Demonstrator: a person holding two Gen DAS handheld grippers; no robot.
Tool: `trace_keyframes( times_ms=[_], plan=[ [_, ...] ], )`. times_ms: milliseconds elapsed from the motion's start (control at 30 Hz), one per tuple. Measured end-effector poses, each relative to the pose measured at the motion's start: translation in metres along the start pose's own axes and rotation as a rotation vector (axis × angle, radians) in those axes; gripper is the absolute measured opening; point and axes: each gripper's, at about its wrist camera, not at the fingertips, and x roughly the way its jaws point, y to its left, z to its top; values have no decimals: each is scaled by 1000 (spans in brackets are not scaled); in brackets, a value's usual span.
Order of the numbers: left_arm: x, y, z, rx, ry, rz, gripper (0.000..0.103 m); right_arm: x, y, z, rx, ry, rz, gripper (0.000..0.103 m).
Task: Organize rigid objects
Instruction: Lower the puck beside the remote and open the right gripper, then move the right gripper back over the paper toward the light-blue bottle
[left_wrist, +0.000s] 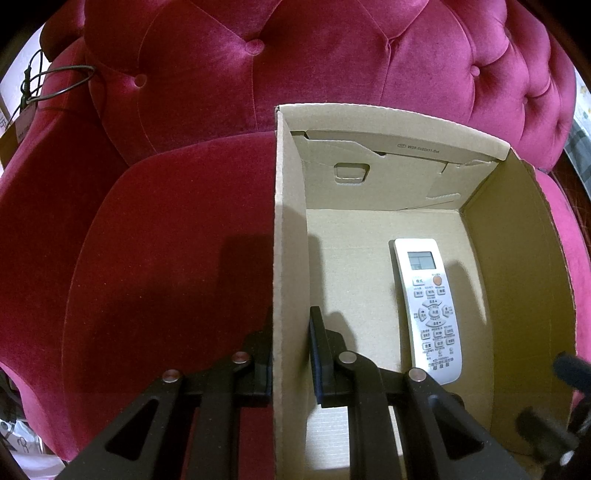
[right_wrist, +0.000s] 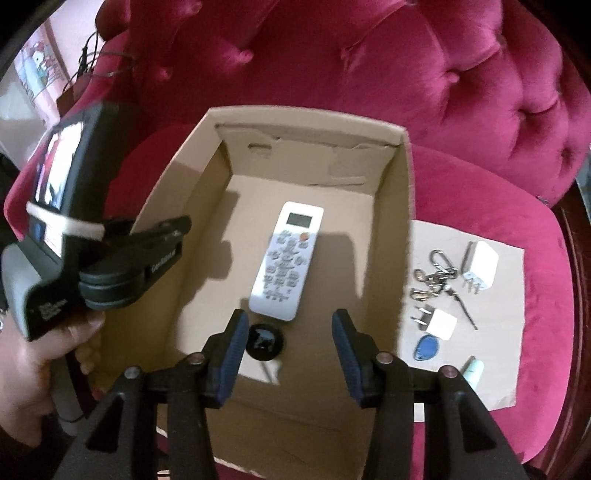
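An open cardboard box (left_wrist: 291, 236) (right_wrist: 404, 192) stands on a red velvet armchair. A white remote control (left_wrist: 428, 310) (right_wrist: 286, 262) lies face up on its floor. A small round black object (right_wrist: 265, 341) lies on the box floor just in front of the remote. My left gripper (left_wrist: 290, 354) straddles the box's left wall, one finger outside and one inside, closed on the wall. My right gripper (right_wrist: 286, 349) is open and empty above the box's near end, over the black object.
A cardboard sheet (right_wrist: 509, 258) lies on the seat right of the box. On it are a white charger (right_wrist: 480, 267), a smaller white plug (right_wrist: 441, 323), a bunch of keys (right_wrist: 432, 273), a blue tag (right_wrist: 426, 347) and a pale green tube (right_wrist: 472, 369). The chair back (left_wrist: 295, 66) rises behind.
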Motion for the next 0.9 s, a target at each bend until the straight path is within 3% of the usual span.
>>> trace_keyframes(
  times_ms=[200,333,533,667,900],
  plan=[
    [0,0,0,0,0,-1,16,-24,-28,2,49,-27,-39,57],
    [0,0,0,1,-1,1,16,-34,-49,2,86,-36,-66,75],
    [0,0,0,1,0,0,16,-46,-81,-3,138,-47,-109,79],
    [0,1,0,1,0,0,16,-50,-102,-10,182,-50,-134,90],
    [0,0,0,2,0,0,16,-43,-134,-27,254,-30,-183,99]
  ],
)
